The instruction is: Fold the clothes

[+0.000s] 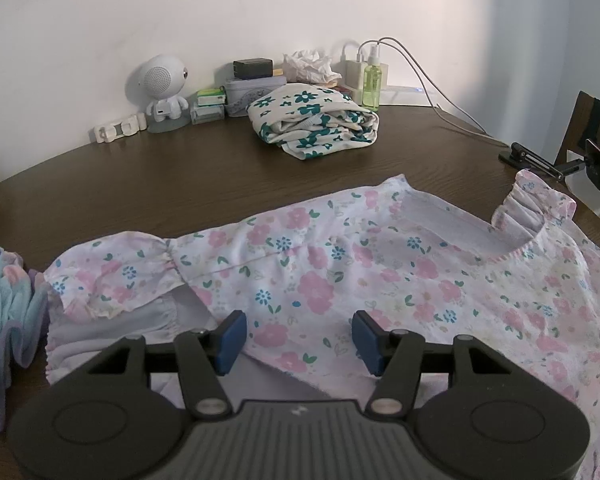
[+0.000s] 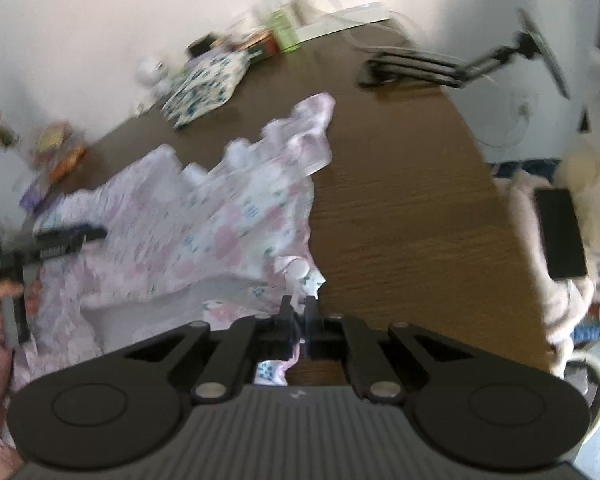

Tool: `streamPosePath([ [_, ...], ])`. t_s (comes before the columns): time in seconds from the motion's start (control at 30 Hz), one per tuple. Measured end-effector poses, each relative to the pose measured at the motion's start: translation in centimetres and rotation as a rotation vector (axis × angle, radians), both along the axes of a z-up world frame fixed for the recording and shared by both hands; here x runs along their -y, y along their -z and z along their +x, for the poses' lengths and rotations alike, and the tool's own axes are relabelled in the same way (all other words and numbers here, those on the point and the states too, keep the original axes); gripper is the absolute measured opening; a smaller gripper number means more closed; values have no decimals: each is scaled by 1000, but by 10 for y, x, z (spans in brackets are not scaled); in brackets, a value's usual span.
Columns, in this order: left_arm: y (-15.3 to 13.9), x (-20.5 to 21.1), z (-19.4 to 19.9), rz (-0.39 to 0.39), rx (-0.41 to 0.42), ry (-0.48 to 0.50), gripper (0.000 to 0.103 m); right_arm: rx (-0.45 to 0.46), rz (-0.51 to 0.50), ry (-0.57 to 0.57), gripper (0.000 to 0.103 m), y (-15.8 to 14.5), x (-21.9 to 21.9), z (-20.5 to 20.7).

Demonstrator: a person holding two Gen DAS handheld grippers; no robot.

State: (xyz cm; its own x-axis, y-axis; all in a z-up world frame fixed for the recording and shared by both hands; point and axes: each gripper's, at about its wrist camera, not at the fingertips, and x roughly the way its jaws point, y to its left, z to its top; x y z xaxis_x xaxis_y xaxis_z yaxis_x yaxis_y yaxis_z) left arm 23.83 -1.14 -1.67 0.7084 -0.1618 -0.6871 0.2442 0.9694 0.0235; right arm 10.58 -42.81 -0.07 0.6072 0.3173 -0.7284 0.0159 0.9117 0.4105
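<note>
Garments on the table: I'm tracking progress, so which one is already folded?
The white garment with teal flowers, a compact bundle near the wall. The pink floral garment lies spread out, and the blue-purple one sits crumpled.

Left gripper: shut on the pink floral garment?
No, the left gripper hangs open over the pink floral garment, blue pads wide apart.

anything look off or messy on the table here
Mostly the crumpled tissue at the back wall, wadded among the boxes. The pink floral top lies rumpled, one sleeve folded over, as expected mid-fold. The right tongs are shut on its edge; the left tongs hover open. Nothing looks spilled or damaged.
</note>
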Motion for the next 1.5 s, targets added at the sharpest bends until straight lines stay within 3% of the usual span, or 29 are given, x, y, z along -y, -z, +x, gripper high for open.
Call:
streamPosePath([
  [0.13,1,-1,0,-2,7,-3,60,-9,101,33,6,11,18,-1],
  [0.17,0,-1,1,1,2,-4,62,0,118,43,14,11,20,-2],
  [0.23,-3,-2,0,4,-5,-8,63,50,110,72,30,3,20,-10],
  [0.33,-22,-4,-22,-25,59,28,65,159,49,90,30,-22,10,-26],
  [0.43,-39,1,-58,-35,85,138,69,265,-18,10,30,-47,-21,-43],
  [0.57,-37,12,-107,-3,12,267,68,293,-5,-192,34,-55,-81,-44],
  [0.7,-23,7,-133,-34,-82,292,48,204,57,-407,34,-32,-147,-25],
  [0.8,-16,-2,-145,-60,-113,289,29,137,67,-481,35,-11,-178,-10],
  [0.93,-9,-13,-156,-97,-126,278,29,111,96,-508,34,5,-192,8],
  [1.07,-7,-22,-161,-141,-118,261,28,71,200,-546,33,15,-186,17],
  [1.13,-6,-23,-162,-148,-113,257,28,33,276,-582,31,21,-181,17],
  [1.33,-6,-24,-162,-157,-110,249,29,-29,359,-639,31,25,-176,5],
  [1.43,-8,-27,-163,-178,-115,236,36,-36,345,-609,32,24,-173,2],
  [1.5,-13,-33,-168,-179,-112,247,51,-35,327,-608,35,22,-171,-2],
])
